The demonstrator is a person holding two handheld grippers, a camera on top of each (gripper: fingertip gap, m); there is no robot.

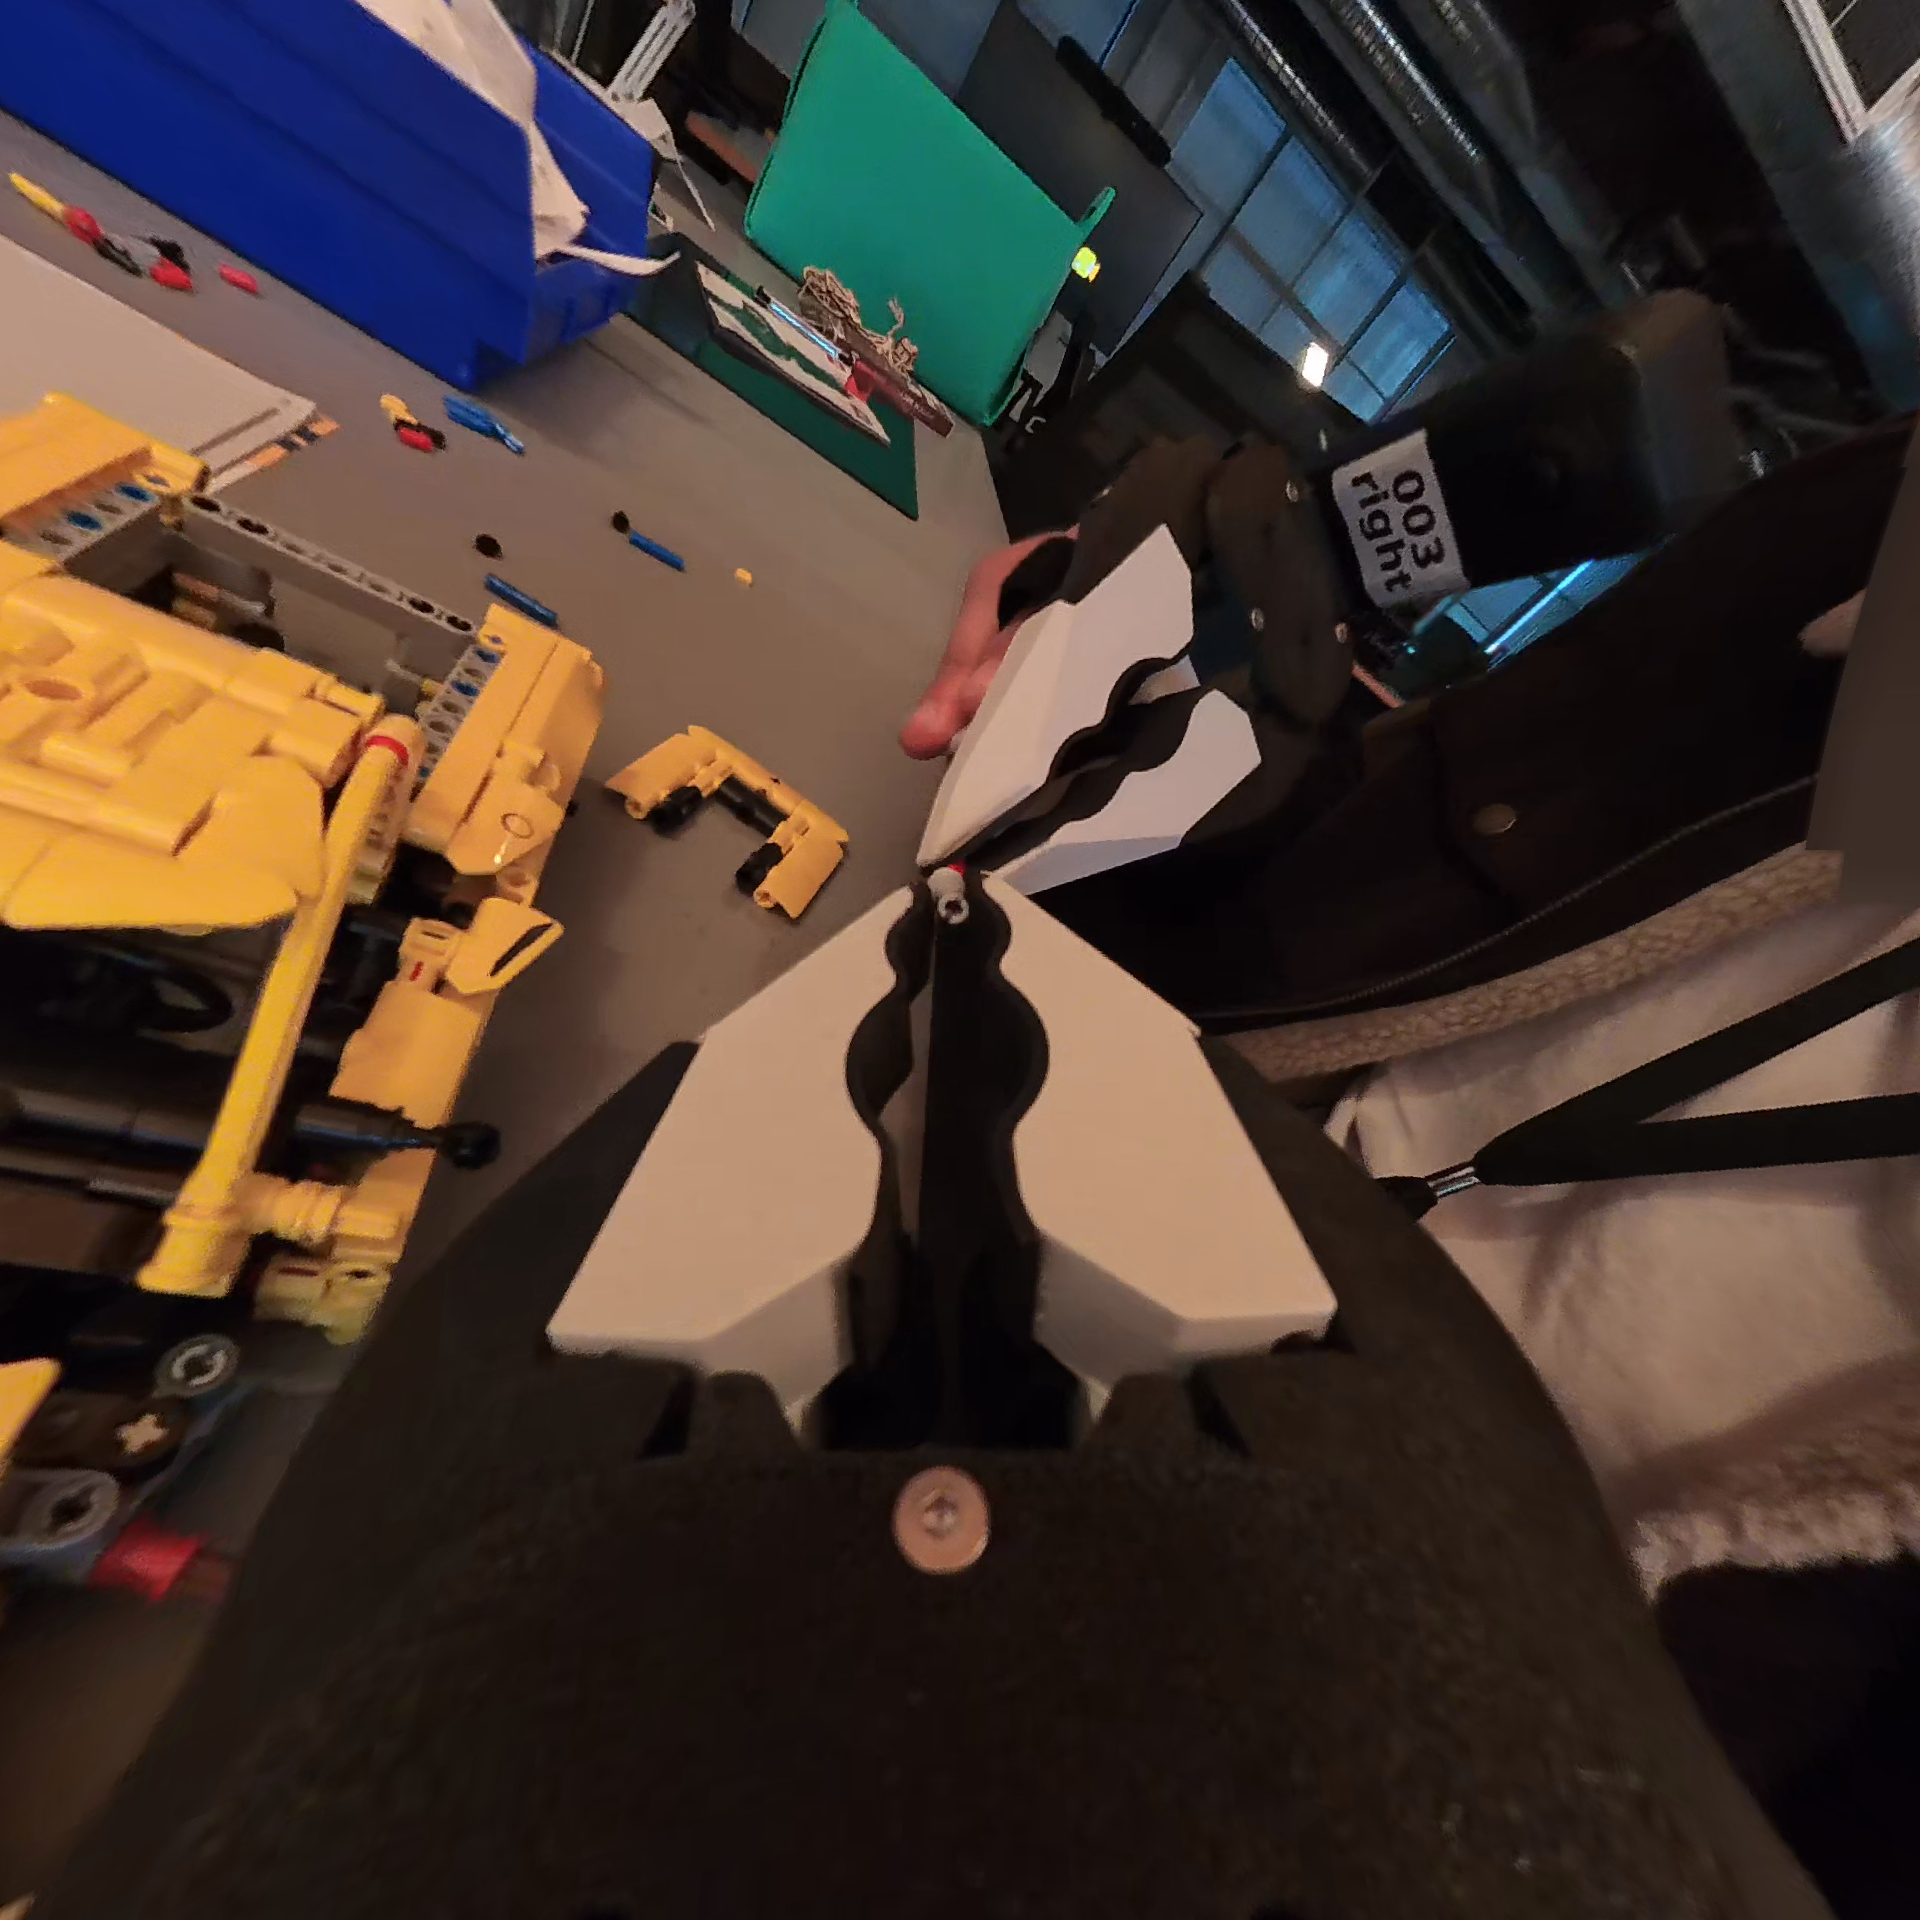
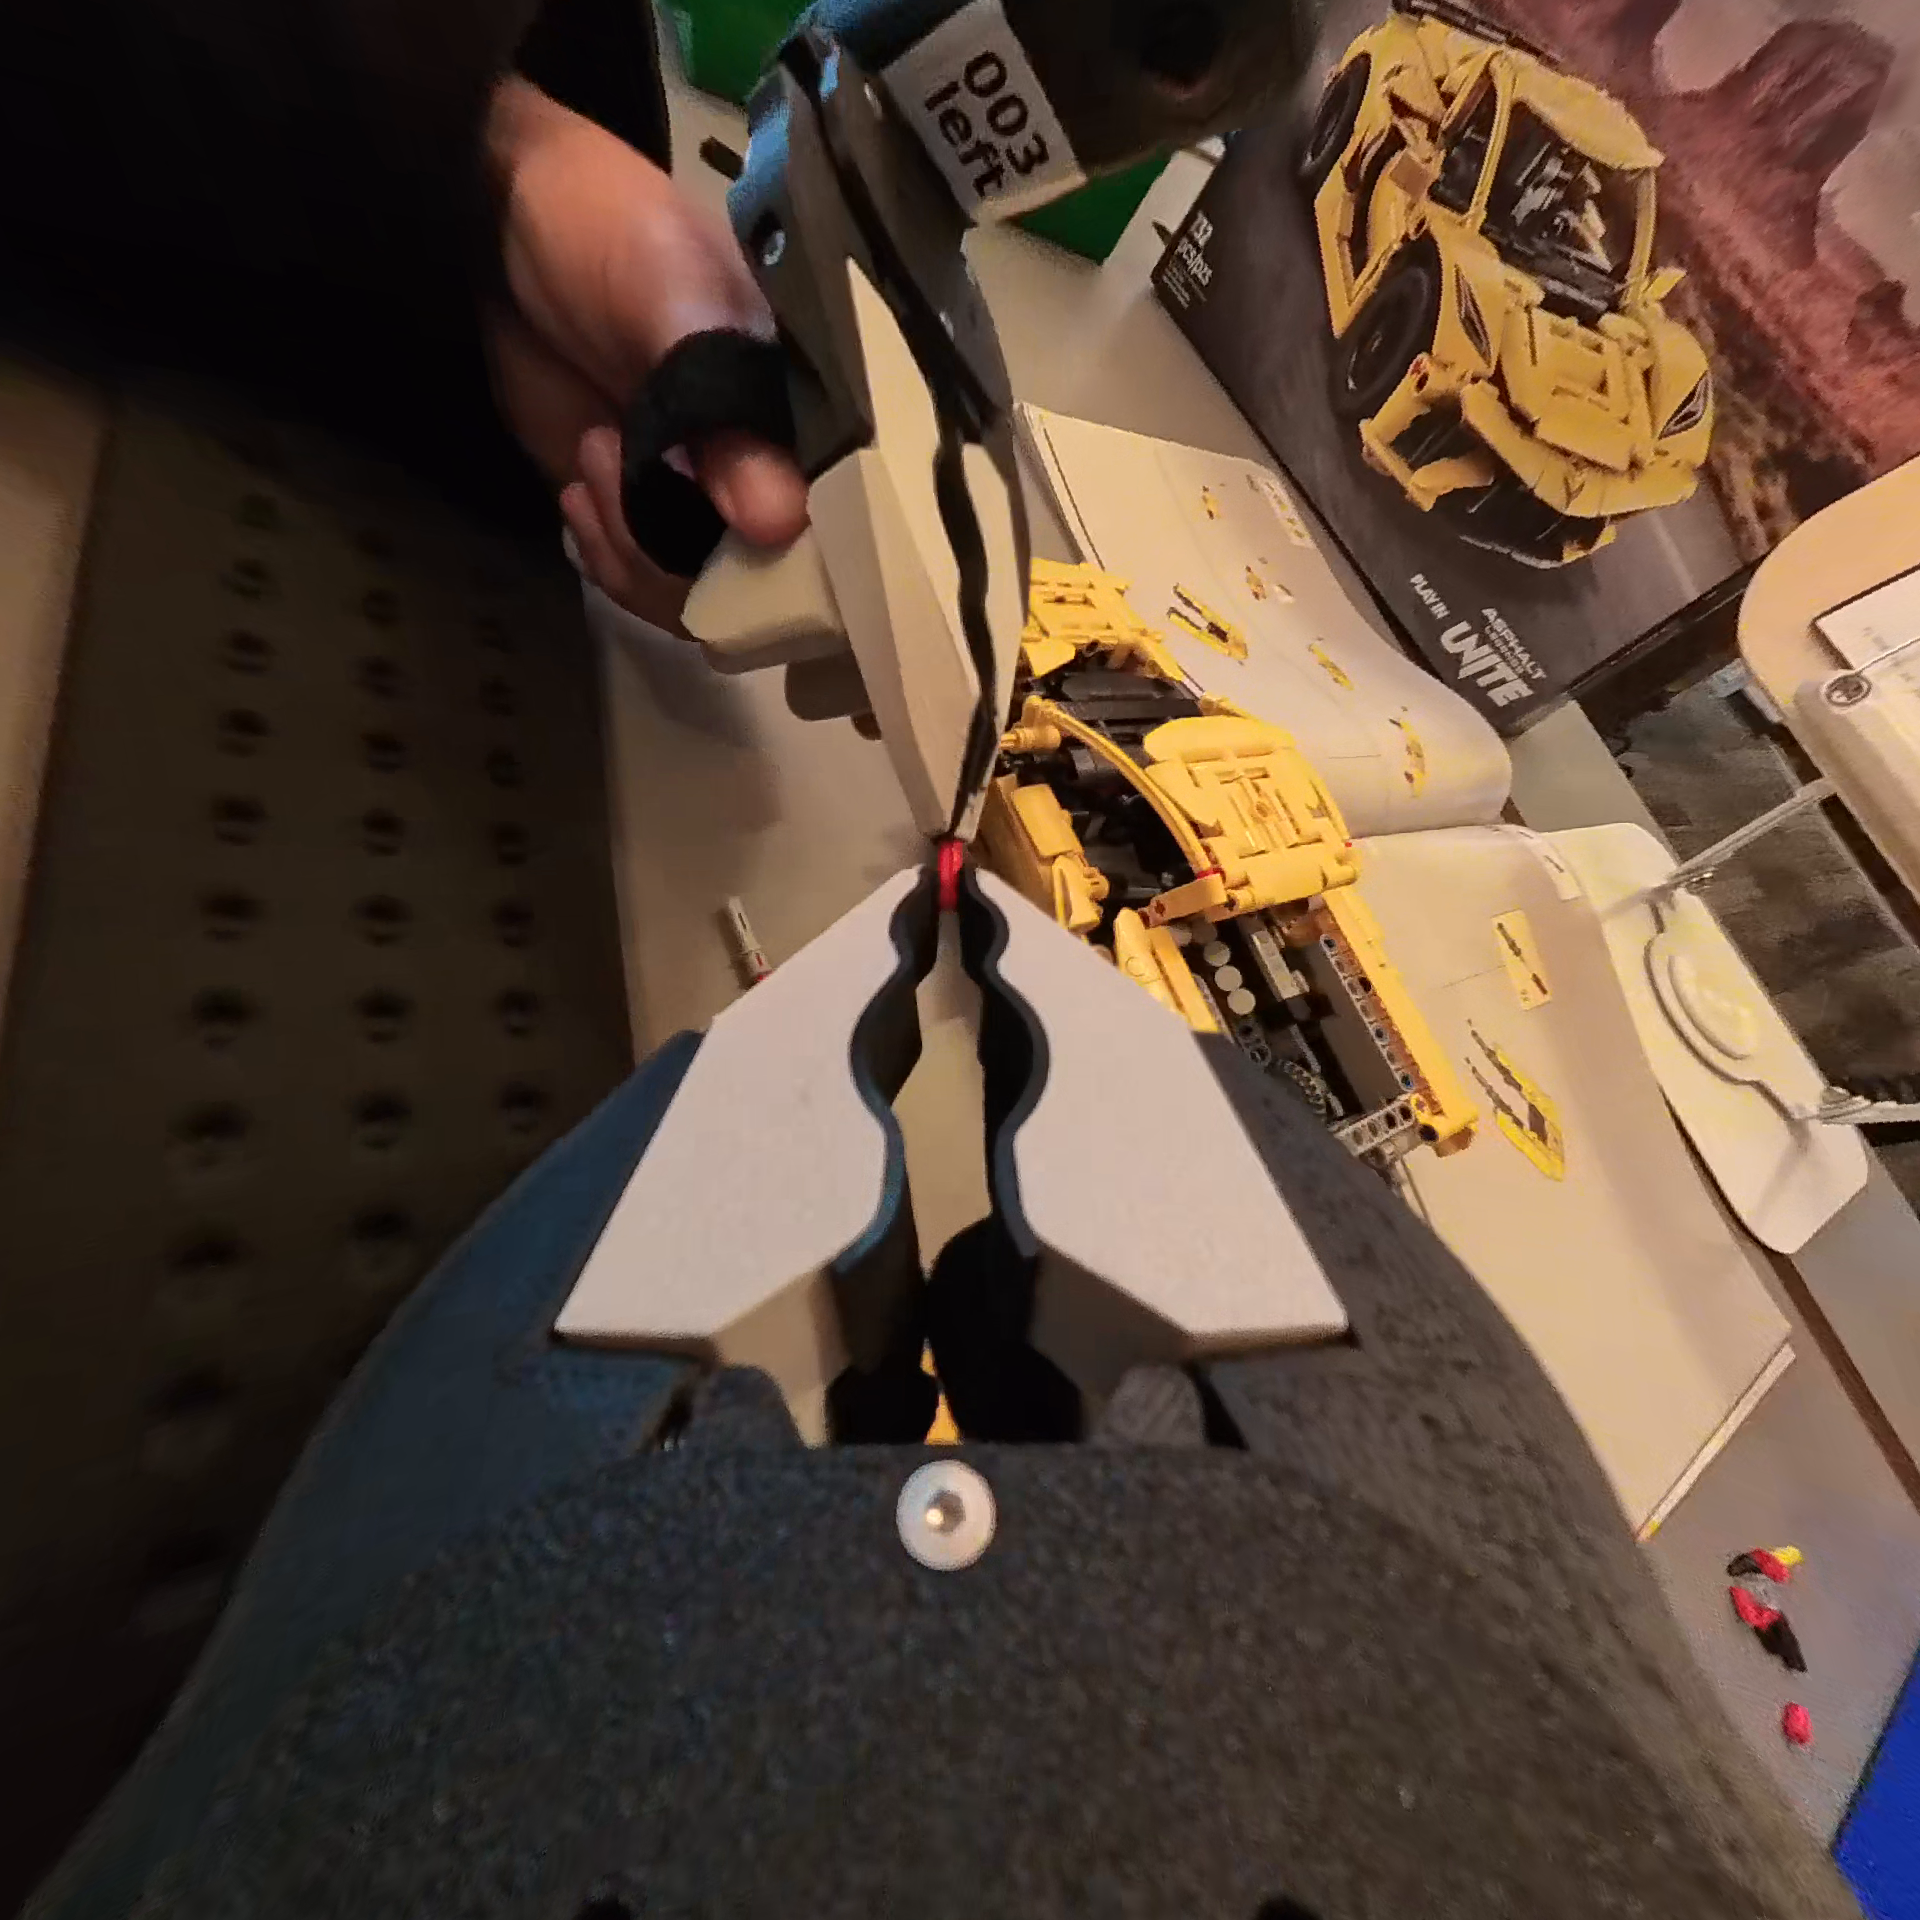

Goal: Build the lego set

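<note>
My left gripper (image 1: pixel 943 902) is shut on a small grey pin (image 1: pixel 949 898) at its fingertips. My right gripper (image 2: pixel 945 883) is shut on a small red piece (image 2: pixel 948 864). The two grippers meet tip to tip in the air above the table edge, with the grey pin and red piece touching. In the left wrist view the right gripper (image 1: pixel 961 857) comes in from the upper right. In the right wrist view the left gripper (image 2: pixel 954 826) comes down from above. The half-built yellow Lego car (image 1: pixel 208 790) (image 2: pixel 1195 831) stands on the table beyond them.
A small yellow sub-assembly (image 1: pixel 738 810) lies on the grey table near the car. Loose blue, red and black pins (image 1: pixel 655 549) are scattered about. A blue bin (image 1: pixel 343 187) stands at the back. The open instruction booklet (image 2: pixel 1382 727) and the set's box (image 2: pixel 1558 343) lie behind the car.
</note>
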